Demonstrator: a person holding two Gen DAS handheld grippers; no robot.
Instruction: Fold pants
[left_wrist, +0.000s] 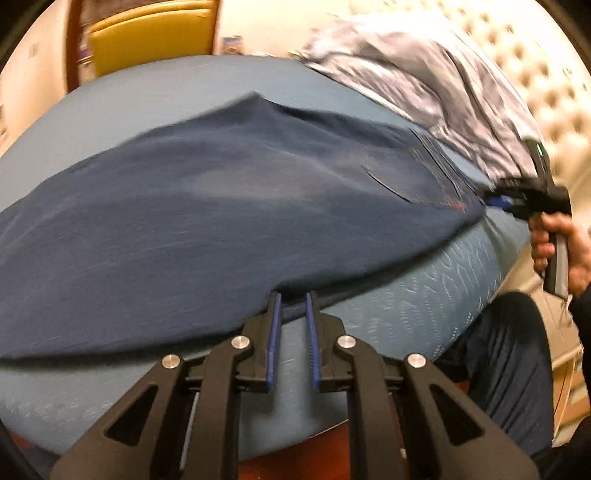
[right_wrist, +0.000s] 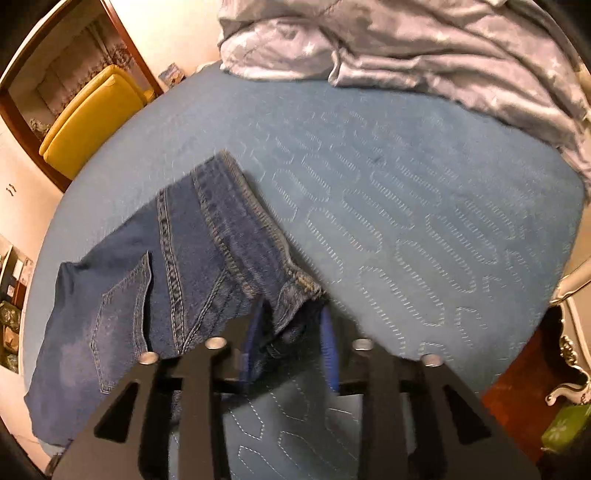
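Note:
Dark blue jeans (left_wrist: 207, 206) lie spread across a blue quilted bed (left_wrist: 424, 295). My left gripper (left_wrist: 293, 297) sits at the near edge of the jeans; its blue-padded jaws stand slightly apart with the fabric edge at the tips, and whether they pinch it is unclear. My right gripper (left_wrist: 498, 201) shows at the far right of the left wrist view, at the waistband end. In the right wrist view my right gripper (right_wrist: 295, 317) is shut on the jeans' waistband (right_wrist: 295, 291), with the back pocket (right_wrist: 122, 314) to its left.
A crumpled grey-lilac blanket (right_wrist: 424, 48) lies along the far side of the bed. A tufted cream headboard (left_wrist: 535, 74) is at right. A yellow chair (right_wrist: 88, 118) stands beyond the bed. A cream ornate nightstand (right_wrist: 576, 332) is at the right.

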